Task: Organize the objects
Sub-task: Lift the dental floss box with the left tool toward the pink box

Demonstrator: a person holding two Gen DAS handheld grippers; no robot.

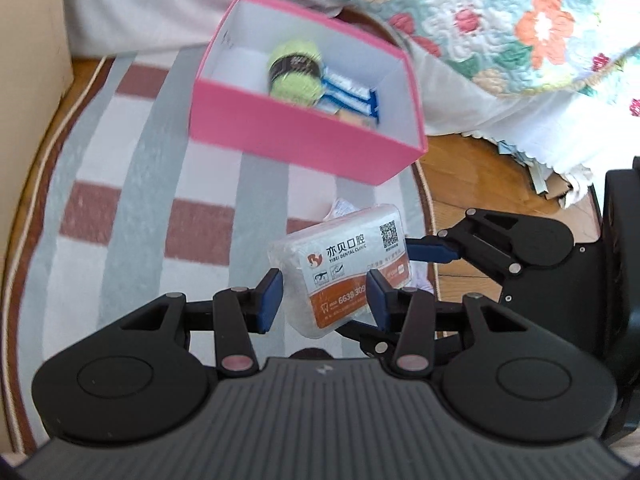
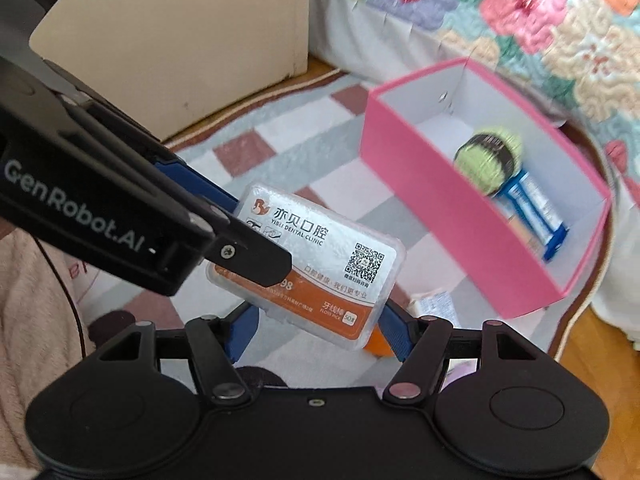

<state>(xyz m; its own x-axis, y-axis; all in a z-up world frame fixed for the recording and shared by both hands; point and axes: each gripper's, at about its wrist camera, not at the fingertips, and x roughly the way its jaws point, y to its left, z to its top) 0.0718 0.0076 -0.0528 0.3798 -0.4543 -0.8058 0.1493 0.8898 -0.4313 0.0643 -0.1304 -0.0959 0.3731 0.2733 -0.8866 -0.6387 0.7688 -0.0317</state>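
Floss-pick box [image 1: 340, 276] held between both my grippers, above the checked rug [image 1: 120, 208].

My left gripper [image 1: 326, 298] clamps its short sides and my right gripper [image 2: 320, 330] pinches its long sides — both grasping it. Beyond sits the pink box [image 1: 296, 136] — inside, a green yarn ball [image 1: 296, 68] beside blue-and-white packets [image 1: 348, 96], against the floral quilt [image 1: 500, 20].
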